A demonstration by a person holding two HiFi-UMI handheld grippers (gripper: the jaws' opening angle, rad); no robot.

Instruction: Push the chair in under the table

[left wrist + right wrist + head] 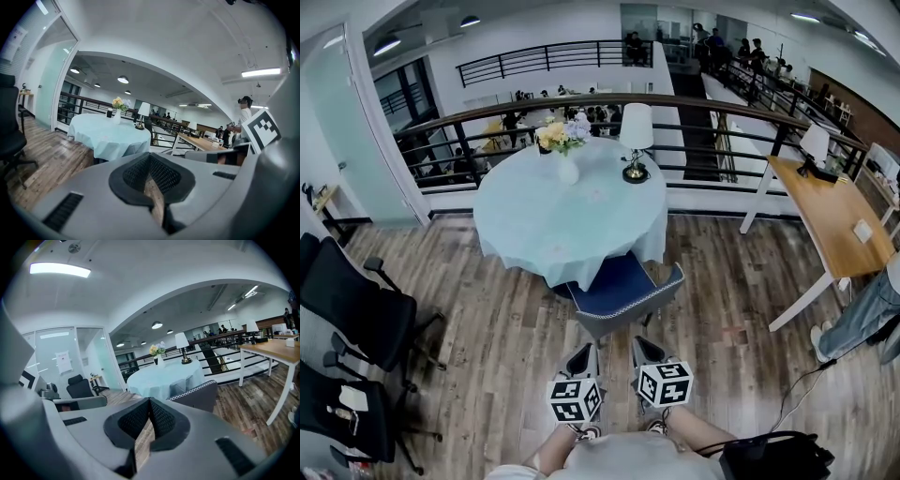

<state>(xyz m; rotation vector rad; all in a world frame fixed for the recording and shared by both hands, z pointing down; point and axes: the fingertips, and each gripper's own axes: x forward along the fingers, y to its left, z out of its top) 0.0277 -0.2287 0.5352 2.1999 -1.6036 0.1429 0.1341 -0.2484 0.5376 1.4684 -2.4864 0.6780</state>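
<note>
The chair [622, 289], with a blue seat and a grey backrest, stands at the 6 o'clock edge of the round worktop [546, 225]. The front of its seat is tucked beneath the hanging pale blue cloth, and its backrest faces the person. In the right gripper view the chair [199, 397] sits ahead, clearly apart from the gripper.

The left gripper [581, 360] and the right gripper [646, 352] are held side by side just short of the backrest, at its 6 o'clock. Each has its jaws pressed together with nothing between them; only floorboards show through the slit in each gripper view.

On the cloth, a white vase of flowers [566, 159] stands toward 12 o'clock and a table lamp [636, 136] toward 1 o'clock.

The floor [487, 319] is grey-brown wooden planking. A dark curved railing [581, 101] runs behind the round worktop at 12 o'clock, with a lower level beyond it. At 3 o'clock a wooden worktop [825, 216] on white legs carries a second lamp [814, 145]. Two black office chairs [347, 305] stand at 8 o'clock, beside a frosted glass wall [352, 141]. A person's leg in jeans [862, 317] shows at the right edge.
</note>
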